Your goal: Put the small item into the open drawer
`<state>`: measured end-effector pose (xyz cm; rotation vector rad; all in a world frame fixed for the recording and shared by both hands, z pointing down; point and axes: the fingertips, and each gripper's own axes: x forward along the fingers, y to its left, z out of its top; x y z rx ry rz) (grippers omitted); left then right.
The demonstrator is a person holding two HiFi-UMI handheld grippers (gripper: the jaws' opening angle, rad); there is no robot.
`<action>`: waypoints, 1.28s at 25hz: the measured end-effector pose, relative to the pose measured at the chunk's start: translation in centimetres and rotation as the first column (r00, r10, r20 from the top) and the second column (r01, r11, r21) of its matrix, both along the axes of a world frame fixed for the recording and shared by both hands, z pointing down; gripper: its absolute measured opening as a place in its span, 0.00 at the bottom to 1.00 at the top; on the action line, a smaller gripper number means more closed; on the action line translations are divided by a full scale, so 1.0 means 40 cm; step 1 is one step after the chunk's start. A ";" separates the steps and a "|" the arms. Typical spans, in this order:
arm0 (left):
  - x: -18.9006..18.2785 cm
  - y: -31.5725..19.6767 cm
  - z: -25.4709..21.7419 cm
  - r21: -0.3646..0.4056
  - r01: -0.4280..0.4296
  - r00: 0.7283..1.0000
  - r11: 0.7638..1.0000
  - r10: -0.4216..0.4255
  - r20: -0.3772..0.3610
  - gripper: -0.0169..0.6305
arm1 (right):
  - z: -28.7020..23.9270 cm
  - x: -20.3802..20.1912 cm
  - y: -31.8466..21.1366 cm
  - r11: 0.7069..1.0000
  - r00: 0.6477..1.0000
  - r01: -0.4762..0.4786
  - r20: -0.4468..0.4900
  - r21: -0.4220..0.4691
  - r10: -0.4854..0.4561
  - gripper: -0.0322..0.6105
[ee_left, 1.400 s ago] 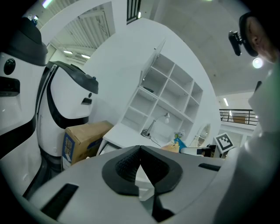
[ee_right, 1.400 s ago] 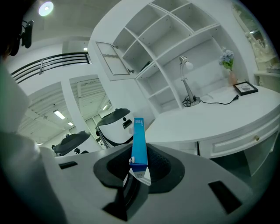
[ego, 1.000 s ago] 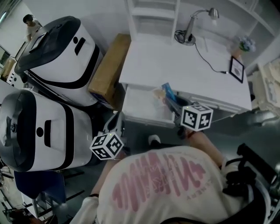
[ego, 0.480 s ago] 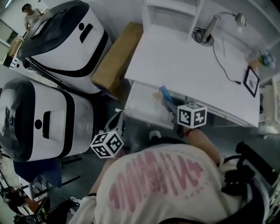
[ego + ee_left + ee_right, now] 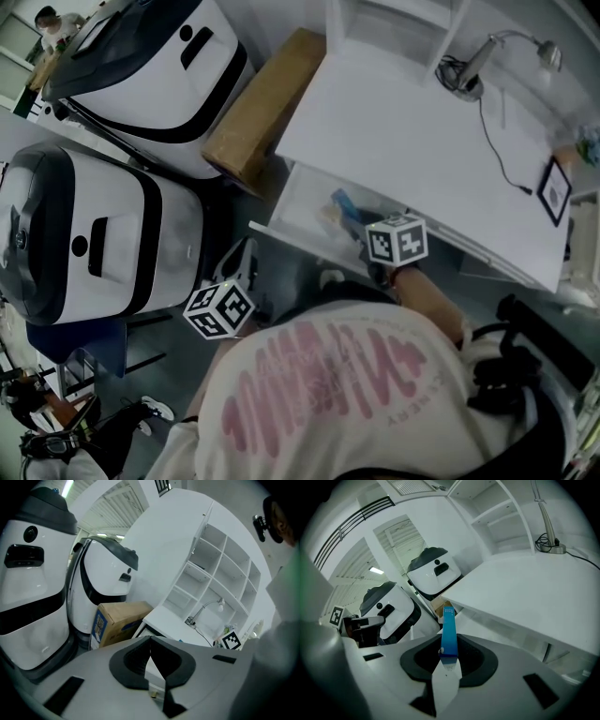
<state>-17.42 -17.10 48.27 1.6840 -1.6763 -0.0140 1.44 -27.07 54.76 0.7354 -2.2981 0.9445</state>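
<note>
Shifted since a second ago: the head view has swung, so the desk [image 5: 412,141] now runs more steeply across the frame. The right gripper [image 5: 366,225] is still over the right end of the open drawer [image 5: 295,208].

Head view
- Small item [image 5: 344,202]: a blue strip, carried ahead of the right gripper, above the drawer's inside and not yet lying in it.
- Left gripper [image 5: 242,264]: low, beside the drawer front and well apart from the strip, probably parked out of the way.
- Cardboard box [image 5: 267,103] leans at the desk's left end; two white machines [image 5: 94,244] stand beyond it.

Left gripper view
- Left gripper [image 5: 150,639]: jaws pressed together at the tips, nothing between them.
- Desk [image 5: 171,620], box [image 5: 117,620] and lamp [image 5: 206,612] lie ahead.

Right gripper view
- Right gripper [image 5: 449,657]: jaws pinching the strip [image 5: 449,630] by its lower end, so the strip sticks out past the tips, under the desk [image 5: 534,588] edge. Held this way, the free end probably goes into the drawer first.
- Judgement: the carry is nearly done; lowering and letting go remain.
</note>
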 end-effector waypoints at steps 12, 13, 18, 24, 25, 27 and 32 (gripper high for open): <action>-0.051 0.034 0.032 -0.043 0.079 0.997 0.996 -0.079 0.006 0.07 | 0.121 -0.040 0.005 0.990 0.988 0.124 -0.079 -0.074 -0.129 0.20; -0.056 0.038 0.034 -0.047 0.086 0.996 0.995 -0.086 0.006 0.07 | 0.129 -0.042 0.005 0.988 0.987 0.129 -0.084 -0.081 -0.136 0.20; -0.078 0.056 0.039 -0.063 0.112 0.994 0.992 -0.112 0.014 0.07 | 0.176 -0.047 0.009 0.982 0.980 0.149 -0.116 -0.115 -0.162 0.20; -0.101 0.065 0.040 -0.072 0.136 0.991 0.988 -0.135 0.017 0.07 | 0.224 -0.046 0.012 0.975 0.968 0.173 -0.158 -0.140 -0.195 0.20; -0.104 0.065 0.041 -0.073 0.140 0.990 0.987 -0.139 0.016 0.07 | 0.230 -0.045 0.011 0.973 0.963 0.186 -0.174 -0.133 -0.208 0.20; -0.109 0.064 0.044 -0.075 0.146 0.989 0.986 -0.145 0.014 0.07 | 0.246 -0.040 0.010 0.968 0.945 0.221 -0.219 -0.116 -0.242 0.20; -0.122 0.066 0.052 -0.084 0.156 0.988 0.984 -0.155 0.012 0.07 | 0.276 -0.029 0.012 0.960 0.925 0.252 -0.262 -0.123 -0.276 0.20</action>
